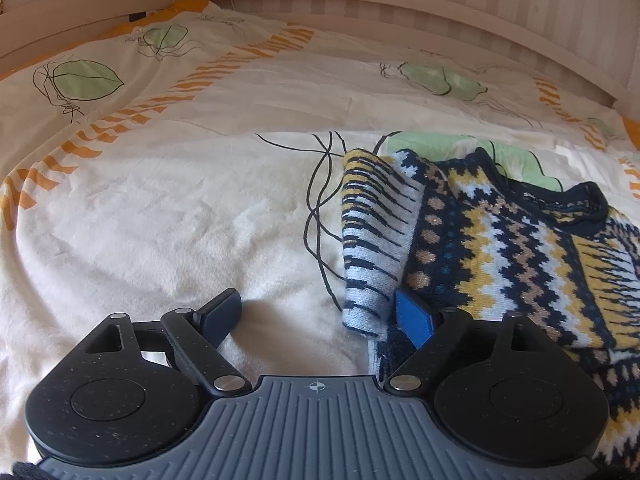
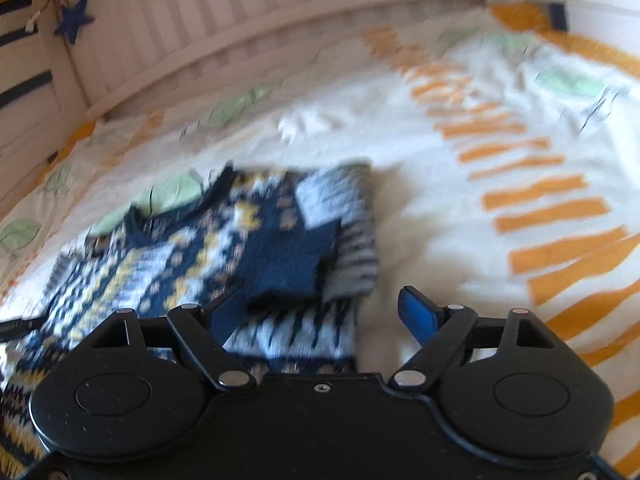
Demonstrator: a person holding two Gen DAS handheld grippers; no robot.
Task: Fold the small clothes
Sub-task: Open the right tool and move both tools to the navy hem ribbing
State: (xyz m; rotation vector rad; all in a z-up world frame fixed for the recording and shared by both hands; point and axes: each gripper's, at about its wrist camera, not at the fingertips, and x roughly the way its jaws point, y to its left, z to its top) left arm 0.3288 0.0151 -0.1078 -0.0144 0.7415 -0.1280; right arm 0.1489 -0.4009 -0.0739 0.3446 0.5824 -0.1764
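Note:
A small knitted sweater (image 1: 500,248) in navy, yellow and white lies flat on the bed at the right of the left wrist view. One striped sleeve (image 1: 372,240) is folded in over its body. My left gripper (image 1: 318,316) is open at the sweater's near left edge. Its blue right finger (image 1: 414,320) rests by the sleeve cuff, and its left finger is over bare bedding. In the blurred right wrist view the sweater (image 2: 180,248) lies left of centre with a sleeve (image 2: 348,232) folded in. My right gripper (image 2: 322,314) is open over its near right edge, gripping nothing.
The bed cover (image 1: 160,220) is cream with green leaves and orange stripes, and spreads wide to the left of the sweater. A white slatted bed rail (image 1: 360,0) runs along the far side. A blue star (image 2: 74,18) hangs on the rail.

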